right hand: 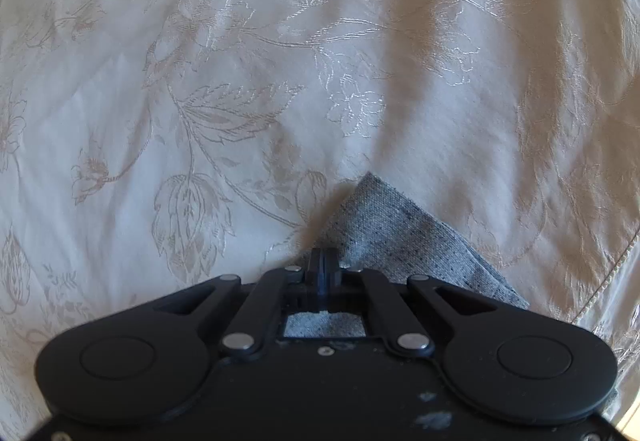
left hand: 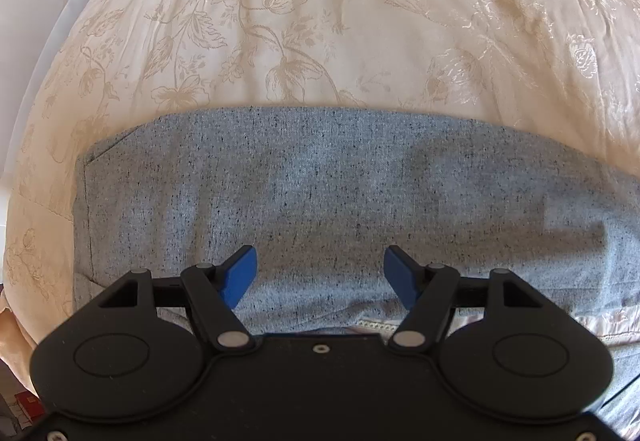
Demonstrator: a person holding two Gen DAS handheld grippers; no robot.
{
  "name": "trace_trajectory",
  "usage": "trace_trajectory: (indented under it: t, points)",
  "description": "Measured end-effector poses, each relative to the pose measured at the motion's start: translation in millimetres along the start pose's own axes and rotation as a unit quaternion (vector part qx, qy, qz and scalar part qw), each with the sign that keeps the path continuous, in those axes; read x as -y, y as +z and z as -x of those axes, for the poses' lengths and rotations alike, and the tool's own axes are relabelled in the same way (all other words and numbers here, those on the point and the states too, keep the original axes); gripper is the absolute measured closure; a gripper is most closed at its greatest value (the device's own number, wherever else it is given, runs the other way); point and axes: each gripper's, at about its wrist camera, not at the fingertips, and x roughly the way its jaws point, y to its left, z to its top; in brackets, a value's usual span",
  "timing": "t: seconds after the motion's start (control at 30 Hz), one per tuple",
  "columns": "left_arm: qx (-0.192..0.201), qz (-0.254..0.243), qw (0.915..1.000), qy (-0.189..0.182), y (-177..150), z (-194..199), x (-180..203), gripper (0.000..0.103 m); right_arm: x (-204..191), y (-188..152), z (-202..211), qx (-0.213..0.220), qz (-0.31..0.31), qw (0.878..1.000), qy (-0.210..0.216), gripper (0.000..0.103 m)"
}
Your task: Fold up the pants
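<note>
The grey flecked pants [left hand: 320,181] lie flat across a cream floral bedspread [left hand: 280,21], their straight edge running left to right. My left gripper [left hand: 319,277] hovers over the cloth with its blue pads [left hand: 240,275] wide apart and nothing between them. In the right wrist view a pointed corner of the pants [right hand: 384,225] sticks out beyond my right gripper [right hand: 324,261]. Its fingers are pressed together on the cloth at the base of that corner. More grey cloth shows through the gap under the fingers.
The bedspread [right hand: 200,81] fills both views, creased, with soft folds at the right. The bed's left edge and a white surface [left hand: 48,61] show in the left wrist view. A corded seam [right hand: 600,281] runs along the spread at lower right.
</note>
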Motion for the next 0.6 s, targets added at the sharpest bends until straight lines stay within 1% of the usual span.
trace_trajectory:
  t: [0.13,0.2,0.23,0.27,0.3,0.33,0.4,0.5,0.53,0.6]
  points:
    - [-0.001,0.002,1.0,-0.008,22,-11,1,0.032,26,-20,25,0.023,0.006,1.0,-0.011,0.103]
    - [-0.004,0.003,0.9999,-0.011,35,-17,3,0.032,45,-29,32,0.016,-0.007,1.0,0.006,0.102]
    - [-0.003,0.001,0.9999,-0.012,40,-19,4,0.031,51,-30,35,0.015,-0.013,0.999,0.026,0.101]
    - [-0.001,-0.002,0.9999,-0.011,44,-20,6,0.031,56,-29,37,0.016,-0.022,0.999,0.046,0.098]
    - [0.003,-0.006,0.9999,-0.008,48,-21,9,0.031,59,-26,38,0.02,-0.029,0.998,0.055,0.092]
    - [0.006,-0.009,0.9999,-0.006,49,-22,11,0.031,56,-22,38,0.024,-0.035,0.997,0.06,0.085]
    - [0.007,-0.013,0.9999,-0.007,51,-23,15,0.031,43,-10,35,0.03,-0.038,0.997,0.067,0.077]
    - [-0.001,-0.018,0.9998,-0.009,49,-28,17,0.031,13,6,20,0.041,-0.04,0.997,0.055,0.074]
    - [-0.002,-0.021,0.9997,-0.01,47,-28,18,0.031,5,11,14,0.036,-0.042,0.997,0.051,0.073]
    - [-0.003,-0.023,0.9997,-0.005,43,-30,17,0.031,-9,19,-6,0.007,-0.062,0.998,0.032,0.073]
